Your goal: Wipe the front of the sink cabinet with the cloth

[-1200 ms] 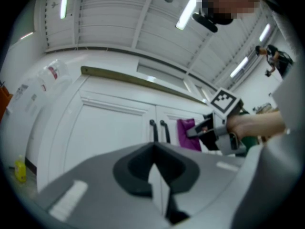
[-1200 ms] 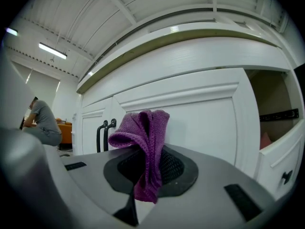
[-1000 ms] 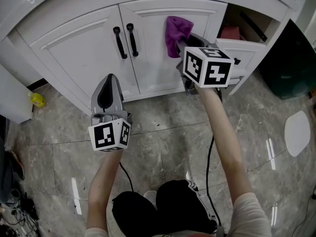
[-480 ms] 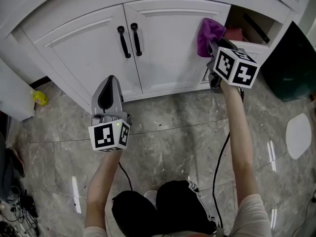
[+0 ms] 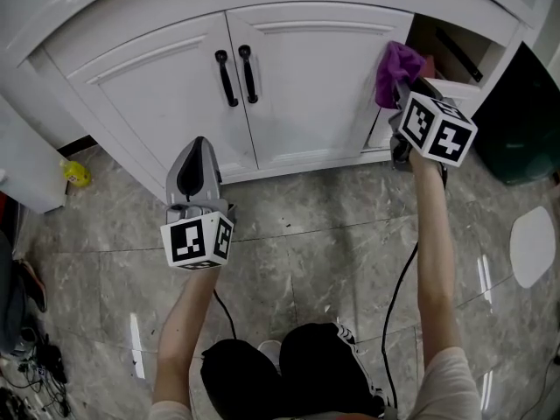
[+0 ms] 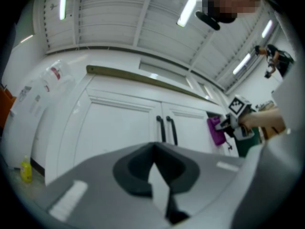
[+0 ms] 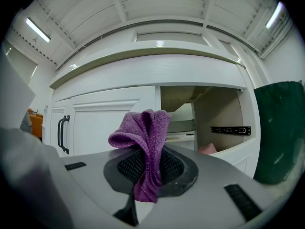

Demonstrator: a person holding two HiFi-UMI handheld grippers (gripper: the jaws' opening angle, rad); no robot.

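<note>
Right tool (image 5: 404,94) is clamped on the purple cloth (image 5: 395,64). The cloth sticks up from btwn the jaws, folded over at the top, w/ a tail hanging down inside them. It's held up at the front of the white sink cabinet (image 5: 52,86), at the upper rt edge of the right-hand door (image 5: 306,86), just beside the open compartment (image 5: 446,46). Whether the cloth actually touches the door, can't tell. A pink thing (image 7: 207,149) lies low down inside that compartment. Two black handles (image 5: 236,75) sit side by side where the doors meet, well left of the cloth.

Left tool (image 5: 196,151) hangs lower, over the grey marble floor (image 5: 306,226), in front of the left-hand door (image 5: 149,94) near its bottom edge and apart from the cab. Its jaws are together, nothing btwn them.

Yellow bottle (image 5: 77,175) stands on the floor by the cabinet's left end. Dark green bin (image 5: 516,112) is past its rt end.
</note>
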